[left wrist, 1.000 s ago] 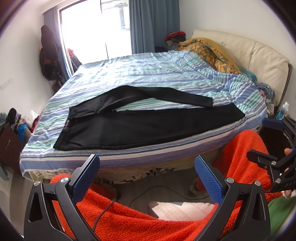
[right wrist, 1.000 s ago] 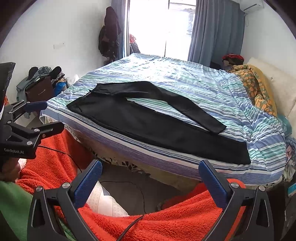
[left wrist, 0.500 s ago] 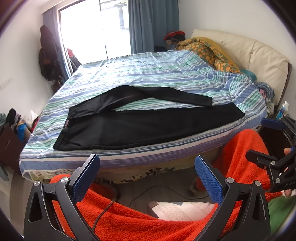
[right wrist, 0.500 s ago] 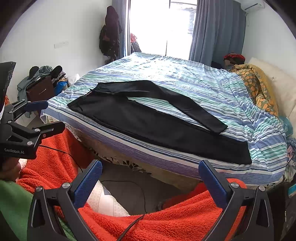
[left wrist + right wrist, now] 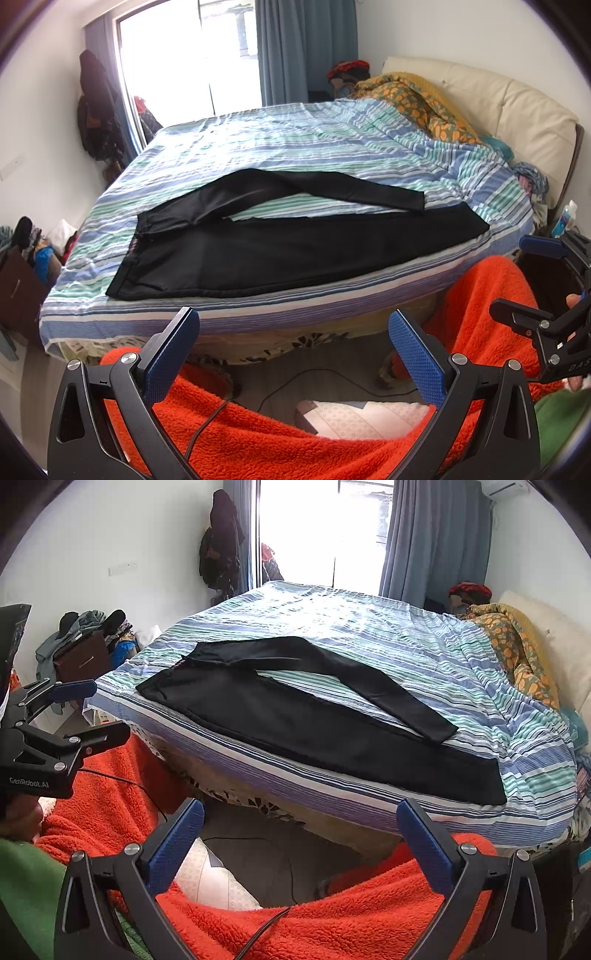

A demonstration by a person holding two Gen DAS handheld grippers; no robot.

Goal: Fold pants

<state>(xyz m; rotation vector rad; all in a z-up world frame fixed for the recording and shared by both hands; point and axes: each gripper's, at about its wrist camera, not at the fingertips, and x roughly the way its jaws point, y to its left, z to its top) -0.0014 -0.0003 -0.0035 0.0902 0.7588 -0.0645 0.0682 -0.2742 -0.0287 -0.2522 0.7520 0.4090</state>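
Observation:
Black pants [image 5: 280, 251] [image 5: 317, 720] lie flat near the front edge of a bed with a striped sheet [image 5: 295, 147] [image 5: 369, 627]. The waist is at the left, the two legs run right and spread apart. My left gripper [image 5: 293, 343] is open, held low in front of the bed, well short of the pants. My right gripper [image 5: 301, 834] is open too, at a similar distance. Each gripper also shows at the other view's edge: the right gripper [image 5: 532, 280], the left gripper [image 5: 92, 712]. Both are empty.
Orange fleece-clad legs [image 5: 277, 443] [image 5: 332, 923] fill the foreground, with a cable [image 5: 280, 387] on the floor between. An orange patterned quilt [image 5: 417, 99] and a cream headboard [image 5: 517, 110] are at the right. Clothes clutter [image 5: 88, 635] sits left of the bed.
Both views have drifted very slightly toward the bed. The pants have not moved and both grippers stay open.

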